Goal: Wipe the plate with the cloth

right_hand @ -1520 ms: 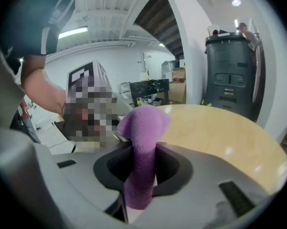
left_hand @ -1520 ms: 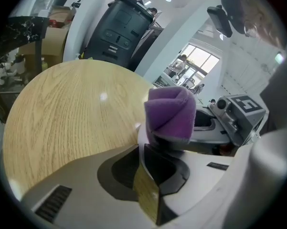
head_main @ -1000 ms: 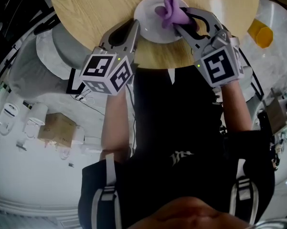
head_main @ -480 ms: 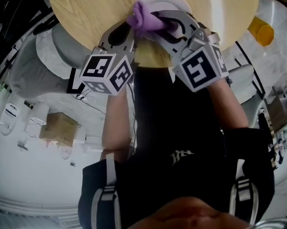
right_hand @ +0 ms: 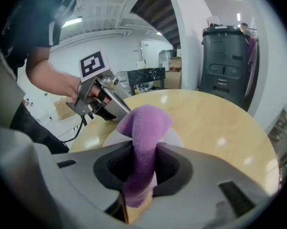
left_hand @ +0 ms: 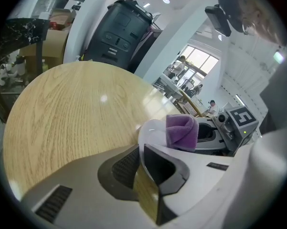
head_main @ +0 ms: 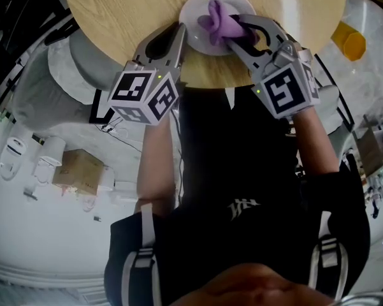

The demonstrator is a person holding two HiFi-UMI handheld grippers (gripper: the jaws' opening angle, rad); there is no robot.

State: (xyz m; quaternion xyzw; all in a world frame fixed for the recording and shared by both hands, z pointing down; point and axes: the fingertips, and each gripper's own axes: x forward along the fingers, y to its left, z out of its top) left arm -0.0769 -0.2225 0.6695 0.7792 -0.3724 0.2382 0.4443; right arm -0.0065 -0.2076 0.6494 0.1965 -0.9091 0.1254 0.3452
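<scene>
A white plate [head_main: 201, 34] lies near the front edge of the round wooden table [head_main: 127, 11]. My left gripper [head_main: 181, 32] is shut on the plate's left rim; in the left gripper view the plate [left_hand: 153, 130] runs in between the closed jaws of the left gripper [left_hand: 142, 151]. My right gripper [head_main: 234, 36] is shut on a purple cloth [head_main: 218, 19], whose bunched end rests on the middle of the plate. In the right gripper view the cloth [right_hand: 143, 128] stands up between the jaws of the right gripper [right_hand: 142, 175], over the plate [right_hand: 174, 138].
A dark bin [left_hand: 119, 27] stands beyond the table's far side. A yellow object [head_main: 348, 43] lies on the floor to the right, and a cardboard box [head_main: 76, 171] sits on the floor to the left. The person's body is close against the table's front edge.
The right gripper swept the cloth left across the plate to its left rim, then back to the middle. The left gripper has kept still on the rim.
</scene>
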